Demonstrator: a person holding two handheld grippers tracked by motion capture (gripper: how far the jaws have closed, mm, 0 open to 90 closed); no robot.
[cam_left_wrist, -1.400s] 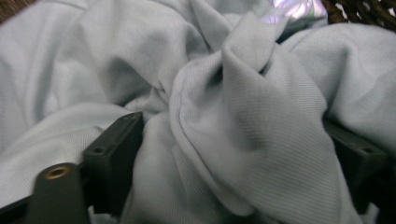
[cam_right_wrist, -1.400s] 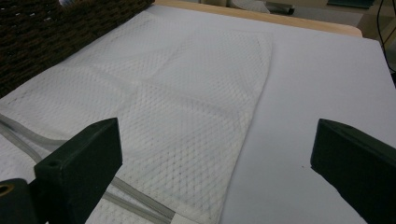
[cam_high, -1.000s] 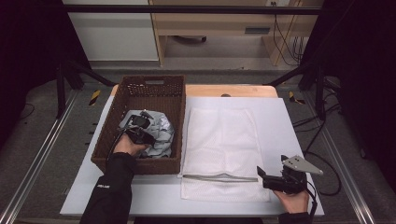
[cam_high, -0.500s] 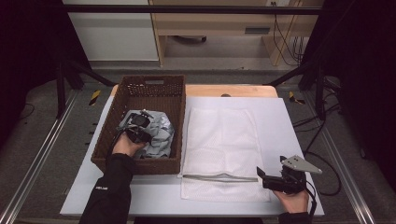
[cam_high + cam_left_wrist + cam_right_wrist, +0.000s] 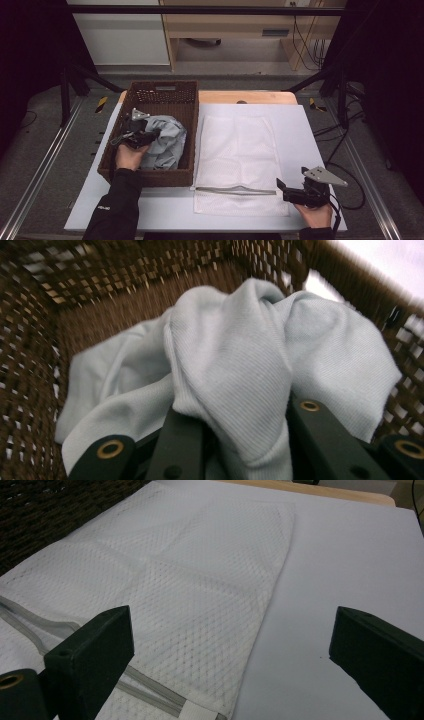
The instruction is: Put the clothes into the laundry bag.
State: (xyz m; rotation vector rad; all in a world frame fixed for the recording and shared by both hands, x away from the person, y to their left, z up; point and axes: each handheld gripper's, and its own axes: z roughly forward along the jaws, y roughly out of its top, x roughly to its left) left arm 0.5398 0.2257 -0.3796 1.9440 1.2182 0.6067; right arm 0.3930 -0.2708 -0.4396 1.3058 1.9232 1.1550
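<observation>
Lifted slightly, grey cloth (image 5: 235, 370) pinched in left hand-held gripper (image 5: 240, 440), jaws just closed

I see soft, ribbed pale-blue cloth (image 5: 235, 355) in a rough woven wicker basket (image 5: 150, 176), a white mesh fabric bag (image 5: 239, 150) on the matt white surface (image 5: 310, 135), and matt black plastic fingers (image 5: 90, 650).

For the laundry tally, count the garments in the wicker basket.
1: a light blue garment bunched in the basket, gripped by the left gripper. More may lie hidden beneath.
</observation>
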